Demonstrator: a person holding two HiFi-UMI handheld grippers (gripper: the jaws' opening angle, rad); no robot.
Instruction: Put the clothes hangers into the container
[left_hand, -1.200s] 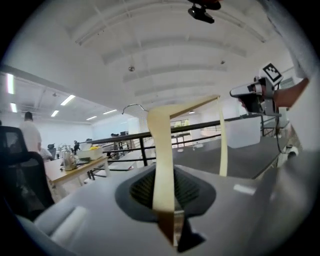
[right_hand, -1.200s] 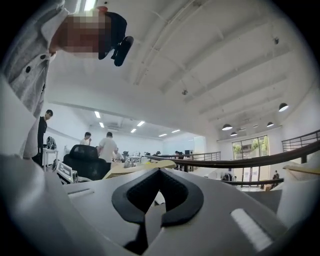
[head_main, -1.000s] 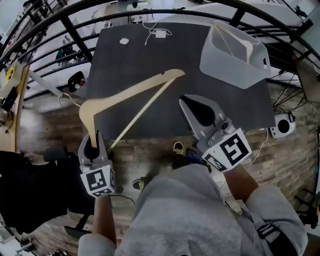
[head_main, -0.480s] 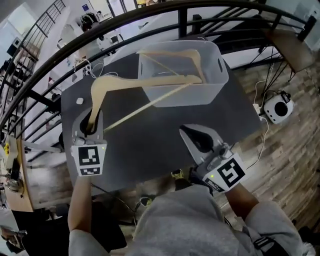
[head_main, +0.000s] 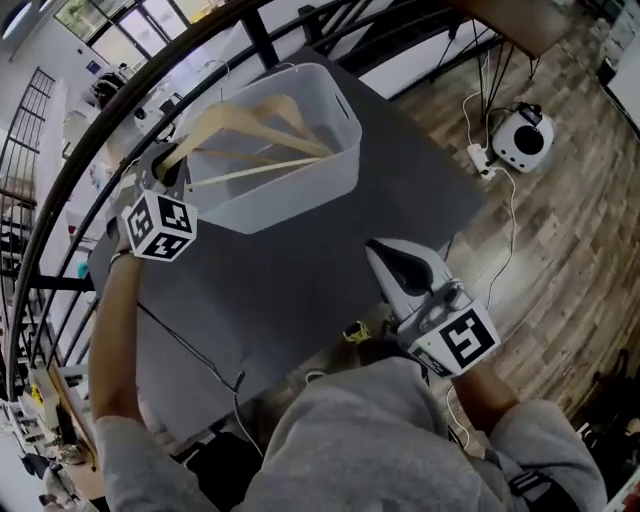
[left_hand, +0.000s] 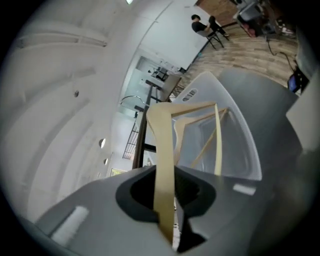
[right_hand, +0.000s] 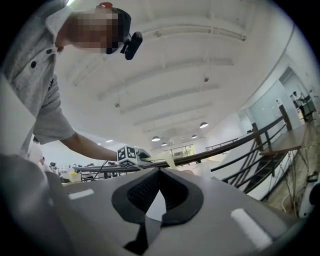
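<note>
Between nearly shut left tongs (left_hand: 166, 196): hanger (left_hand: 162, 145)

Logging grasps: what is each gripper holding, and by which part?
The left gripper has its fingers shut on a wooden hanger, near the end of one shoulder arm. The right gripper holds nothing.

Hanger (head_main: 285, 125) in container (head_main: 300, 195) on table (head_main: 280, 290)

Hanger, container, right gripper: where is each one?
hanger (left_hand: 164, 150): left gripper view, its wooden arm.
container (head_main: 300, 193): head view, its near wall.
right gripper (head_main: 385, 250): head view, its tip.
</note>
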